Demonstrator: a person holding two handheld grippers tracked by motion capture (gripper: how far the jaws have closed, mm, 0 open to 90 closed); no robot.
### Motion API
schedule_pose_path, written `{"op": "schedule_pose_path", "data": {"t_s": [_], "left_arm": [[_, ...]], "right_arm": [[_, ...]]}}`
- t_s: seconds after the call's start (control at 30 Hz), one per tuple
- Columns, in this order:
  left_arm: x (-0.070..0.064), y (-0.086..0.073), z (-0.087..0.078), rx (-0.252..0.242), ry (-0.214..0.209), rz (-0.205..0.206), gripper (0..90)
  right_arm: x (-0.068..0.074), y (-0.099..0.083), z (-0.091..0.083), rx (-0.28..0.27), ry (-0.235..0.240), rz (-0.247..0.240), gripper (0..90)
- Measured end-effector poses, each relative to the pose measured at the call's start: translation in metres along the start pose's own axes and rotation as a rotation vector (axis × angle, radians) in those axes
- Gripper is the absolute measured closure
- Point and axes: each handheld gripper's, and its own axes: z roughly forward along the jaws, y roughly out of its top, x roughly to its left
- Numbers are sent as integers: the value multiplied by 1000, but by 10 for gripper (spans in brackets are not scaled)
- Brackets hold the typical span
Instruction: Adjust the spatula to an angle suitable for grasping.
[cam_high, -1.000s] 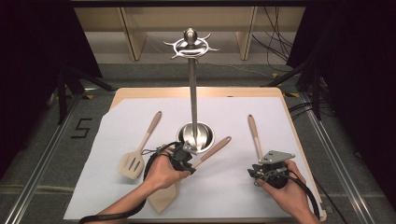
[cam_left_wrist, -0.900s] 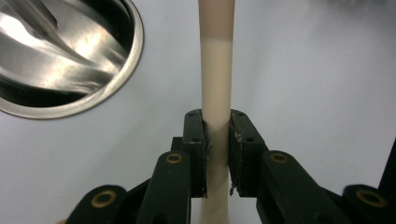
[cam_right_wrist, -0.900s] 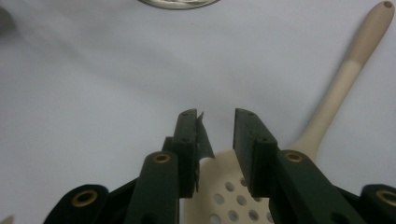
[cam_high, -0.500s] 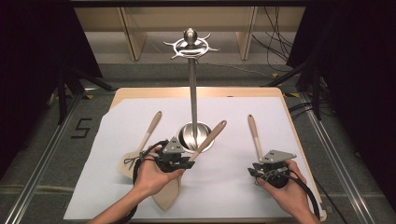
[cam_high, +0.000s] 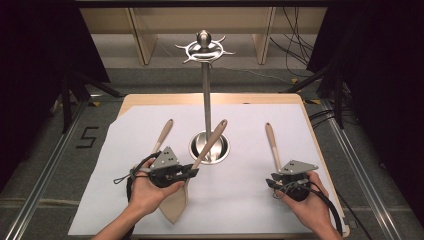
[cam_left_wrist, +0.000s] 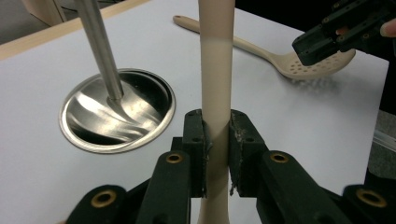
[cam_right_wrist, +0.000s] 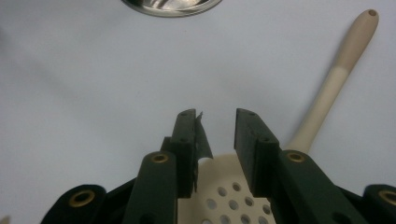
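left gripper (cam_high: 186, 172) clamps beige spatula (cam_high: 200, 161) handle, tilted up nr utensil stand (cam_high: 206, 100); right gripper (cam_high: 275, 184) open over perforated spoon (cam_right_wrist: 322, 102).

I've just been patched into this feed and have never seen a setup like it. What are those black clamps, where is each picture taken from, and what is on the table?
No robot here: a person holds a two-jaw gripper in each hand. The high view looks down on the white-covered table from above the person. The other two pictures come from cameras riding on the grippers, looking along their black jaws.

A steel utensil stand with a round base stands mid-table. The left gripper is shut on the handle of a beige spatula, tilting it up toward the stand. The right gripper is open, just above the bowl of a perforated spoon lying flat. A third beige utensil lies left of the stand.
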Motion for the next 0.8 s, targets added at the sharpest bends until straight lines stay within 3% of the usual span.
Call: {"op": "schedule_pose_path", "data": {"t_s": [0.3,0.33,0.5,0.63,0.67,0.73,0.8], "left_arm": [[2,-3,-8,-78,9,-14,778],[3,-3,-9,-94,7,-21,778],[4,-3,-12,-127,9,-34,778],[4,-3,-16,-151,24,-41,778],[5,-4,-17,-157,25,-52,778],[7,-4,-18,-171,24,-55,778],[9,-5,-19,-189,22,-63,778]], "right_arm": [[0,0,0,-3,-3,-5,697],[2,0,-1,0,2,28,697],[-2,0,1,-26,-10,-18,696],[1,1,0,-13,5,13,695],[0,2,1,-27,-11,-19,695],[2,3,0,-11,2,9,694],[3,2,1,-19,2,6,694]]}}
